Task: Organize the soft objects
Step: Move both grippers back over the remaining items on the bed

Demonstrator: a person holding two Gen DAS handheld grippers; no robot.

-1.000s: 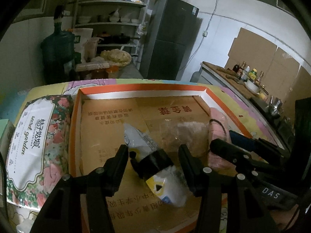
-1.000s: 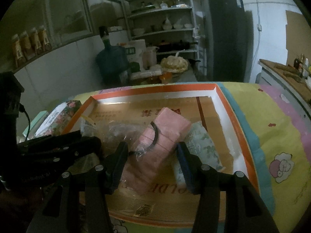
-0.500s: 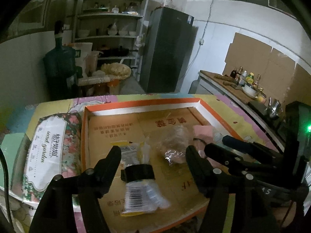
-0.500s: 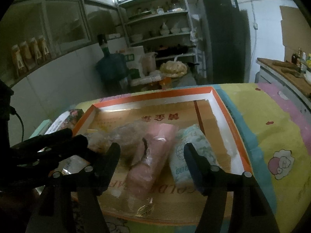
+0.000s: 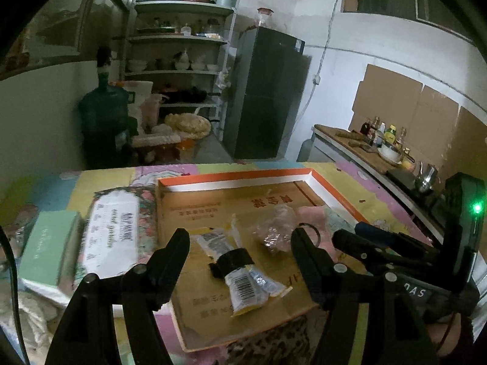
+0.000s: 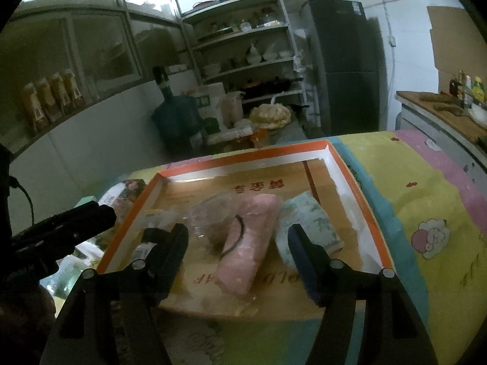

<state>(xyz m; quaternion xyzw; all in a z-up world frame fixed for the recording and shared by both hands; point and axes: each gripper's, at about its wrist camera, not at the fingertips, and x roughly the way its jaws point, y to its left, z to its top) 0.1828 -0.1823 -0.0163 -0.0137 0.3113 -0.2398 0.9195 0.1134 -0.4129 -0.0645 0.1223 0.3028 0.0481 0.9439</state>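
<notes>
Both your left gripper and right gripper are wide open and empty, so the soft packs rest in the tray.

orange-rimmed tray; pink roll; pale green leaf-print pack; floral tissue pack.

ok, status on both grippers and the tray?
Left gripper open, right gripper open, nothing held. Banded packet and pink bundle lie in tray. Nothing blocking.
</notes>
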